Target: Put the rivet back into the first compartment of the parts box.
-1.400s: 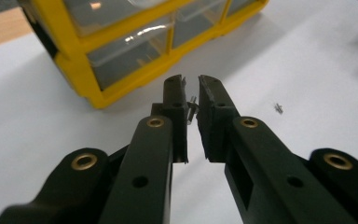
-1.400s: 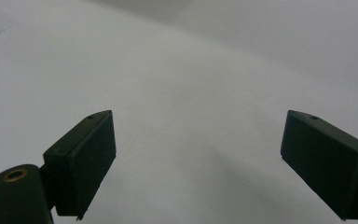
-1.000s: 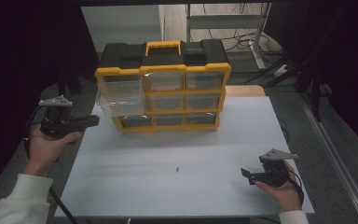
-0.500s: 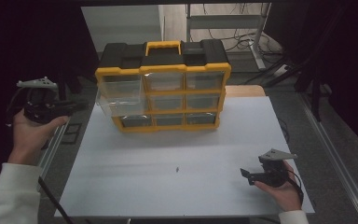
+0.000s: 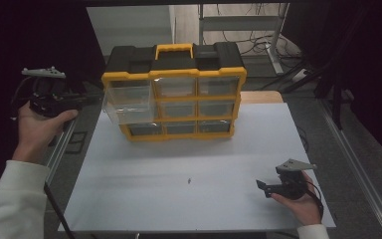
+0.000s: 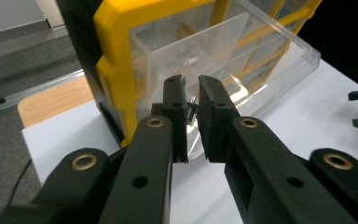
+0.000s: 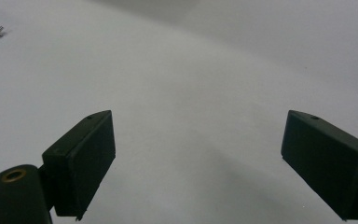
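Clear drawer [image 6: 233, 60] out of organiser [image 5: 174, 94]; no readable writing; left tongs [image 6: 192, 84] nearly closed, empty; right tongs [image 7: 196, 163] wide.

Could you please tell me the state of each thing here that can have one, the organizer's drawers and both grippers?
Top-left drawer: pulled out from the organizer, clear.
Other drawers: pushed in.
Left gripper: jaws nearly closed, with something small between them that I cannot make out, raised beside the open drawer.
Right gripper: jaws wide open, nothing between them, low over the white mat.
Small metal piece: lying loose on the mat.
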The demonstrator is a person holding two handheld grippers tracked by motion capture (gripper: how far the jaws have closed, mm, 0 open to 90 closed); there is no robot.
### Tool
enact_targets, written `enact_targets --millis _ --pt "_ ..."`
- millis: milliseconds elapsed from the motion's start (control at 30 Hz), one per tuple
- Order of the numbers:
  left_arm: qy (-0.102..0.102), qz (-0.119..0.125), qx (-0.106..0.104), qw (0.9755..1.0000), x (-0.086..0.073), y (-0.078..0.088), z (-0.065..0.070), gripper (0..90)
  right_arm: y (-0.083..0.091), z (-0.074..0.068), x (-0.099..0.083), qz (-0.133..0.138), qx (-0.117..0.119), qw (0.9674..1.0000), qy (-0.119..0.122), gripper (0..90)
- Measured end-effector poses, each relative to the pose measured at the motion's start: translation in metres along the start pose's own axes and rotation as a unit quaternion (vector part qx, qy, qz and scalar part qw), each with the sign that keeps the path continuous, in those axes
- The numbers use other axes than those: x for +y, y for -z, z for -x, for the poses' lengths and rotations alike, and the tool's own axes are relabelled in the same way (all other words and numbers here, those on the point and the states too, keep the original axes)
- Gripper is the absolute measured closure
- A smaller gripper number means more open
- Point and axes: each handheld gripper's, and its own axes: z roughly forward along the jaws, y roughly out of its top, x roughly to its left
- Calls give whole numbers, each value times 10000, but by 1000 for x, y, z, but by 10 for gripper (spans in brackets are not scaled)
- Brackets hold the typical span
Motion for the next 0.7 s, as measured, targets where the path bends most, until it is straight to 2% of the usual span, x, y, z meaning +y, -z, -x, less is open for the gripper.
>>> enact_targets --millis 267,567,633,700 --pt "-50 53 -43 10000 13 -10 8 824 -1 0 0 -11 0 10000 -4 103" --pt "-86 -8 -105 9999 20 -32 16 818 -2 0 0 -26 -2 10000 26 103" --pt "-68 -8 -153 9999 19 -33 16 734 -1 0 0 -19 1 10000 4 103" --pt "-39 32 -127 9999 19 -32 16 584 -1 1 0 -15 4 10000 2 103"
